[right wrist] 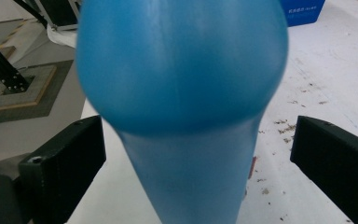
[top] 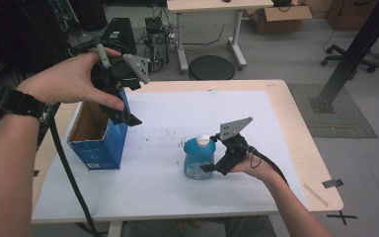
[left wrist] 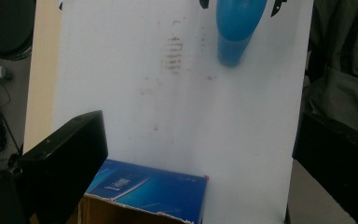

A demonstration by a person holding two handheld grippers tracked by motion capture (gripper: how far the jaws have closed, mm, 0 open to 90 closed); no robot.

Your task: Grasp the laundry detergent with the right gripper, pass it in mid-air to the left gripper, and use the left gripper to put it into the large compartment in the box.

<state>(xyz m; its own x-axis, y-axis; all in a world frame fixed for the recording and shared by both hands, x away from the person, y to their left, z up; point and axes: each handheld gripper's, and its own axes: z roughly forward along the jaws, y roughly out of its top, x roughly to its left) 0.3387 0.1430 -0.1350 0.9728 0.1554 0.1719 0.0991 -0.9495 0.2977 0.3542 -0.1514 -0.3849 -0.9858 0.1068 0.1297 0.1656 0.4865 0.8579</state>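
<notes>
Right gripper (top: 216, 159) jaws spread wide, flanking blue bottle (top: 198, 157), not clamped. Bottle upright mid-table on white sheet (top: 177, 123). Left gripper (top: 123, 106) jaws parted, empty, raised over open blue box (top: 98, 143) standing near table (top: 296, 133) left edge.

blue box (left wrist: 144, 191) | white print, too blurred to read

blue bottle (top: 198, 158) | white cap | upright | on white mat, right of open blue box (top: 100, 136)
</notes>
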